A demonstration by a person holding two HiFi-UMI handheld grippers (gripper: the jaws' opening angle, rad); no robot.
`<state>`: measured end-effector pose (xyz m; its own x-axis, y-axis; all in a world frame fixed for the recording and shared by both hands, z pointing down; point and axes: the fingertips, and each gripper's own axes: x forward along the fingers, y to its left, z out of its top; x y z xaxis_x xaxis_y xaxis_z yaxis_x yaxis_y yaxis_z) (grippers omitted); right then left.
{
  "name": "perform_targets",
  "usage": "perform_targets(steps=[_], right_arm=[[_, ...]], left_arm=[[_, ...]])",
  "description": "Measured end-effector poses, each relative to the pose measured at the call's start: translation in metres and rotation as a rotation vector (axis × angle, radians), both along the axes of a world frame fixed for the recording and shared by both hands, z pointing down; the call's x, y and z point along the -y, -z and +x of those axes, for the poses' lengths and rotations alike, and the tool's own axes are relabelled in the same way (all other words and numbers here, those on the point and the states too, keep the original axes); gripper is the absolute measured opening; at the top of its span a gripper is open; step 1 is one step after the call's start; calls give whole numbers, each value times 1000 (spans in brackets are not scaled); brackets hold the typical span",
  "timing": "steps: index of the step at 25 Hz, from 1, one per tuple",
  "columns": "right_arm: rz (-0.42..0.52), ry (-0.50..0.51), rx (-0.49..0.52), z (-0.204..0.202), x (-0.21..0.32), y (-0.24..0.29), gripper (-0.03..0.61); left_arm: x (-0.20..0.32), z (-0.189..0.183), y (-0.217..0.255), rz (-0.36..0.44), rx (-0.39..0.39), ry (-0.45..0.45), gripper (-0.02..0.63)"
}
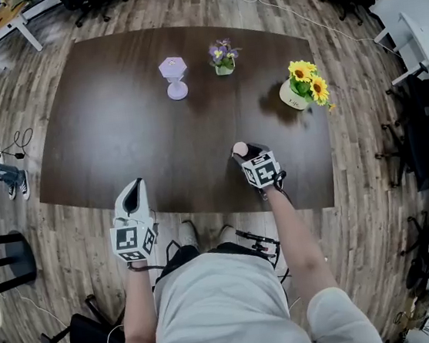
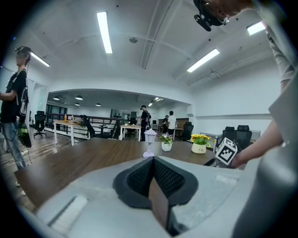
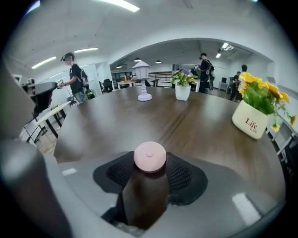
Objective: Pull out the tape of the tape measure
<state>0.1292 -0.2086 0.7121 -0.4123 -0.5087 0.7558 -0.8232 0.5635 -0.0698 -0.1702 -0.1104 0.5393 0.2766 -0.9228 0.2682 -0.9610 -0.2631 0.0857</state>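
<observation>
A small round pink tape measure point(image 1: 239, 149) stands on the dark wooden table point(image 1: 116, 132) near its front edge. My right gripper point(image 1: 244, 154) holds it from the near side. In the right gripper view the pink disc point(image 3: 150, 155) sits between the two black pads, which touch its sides, so the right gripper point(image 3: 149, 164) is shut on it. No tape shows outside the case. My left gripper point(image 1: 132, 188) hovers off the table's front left edge; in the left gripper view its jaws point(image 2: 152, 161) are pressed together with nothing between them.
At the far side of the table stand a lavender lamp point(image 1: 174, 75), a small pot of purple flowers point(image 1: 222, 57) and a white pot of sunflowers point(image 1: 301, 86). Office chairs and desks ring the table. People stand in the background point(image 3: 74, 79).
</observation>
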Motion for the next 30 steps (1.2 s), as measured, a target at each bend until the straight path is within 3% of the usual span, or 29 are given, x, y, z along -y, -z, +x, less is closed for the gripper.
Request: perform_targets(steps=[4,15,21,24,30], right_arm=[[-1,-77,64,-13,-12,5,214],[70,-168,207,-18,-29,66,215],[87,-181,291,-33,-43,108,215],[100,-159,313,-46,-49,129,215],[91,-78,354,-77,-65,164,215]], left_arm=[[0,3,1,1,-5,-6,6],[-2,22,3,20,-23,-52,6],[-4,60,8,59,-27,-176,17],[-8,95,12,95,26,-300,97],[-14,146,10,171,226,-488,161]])
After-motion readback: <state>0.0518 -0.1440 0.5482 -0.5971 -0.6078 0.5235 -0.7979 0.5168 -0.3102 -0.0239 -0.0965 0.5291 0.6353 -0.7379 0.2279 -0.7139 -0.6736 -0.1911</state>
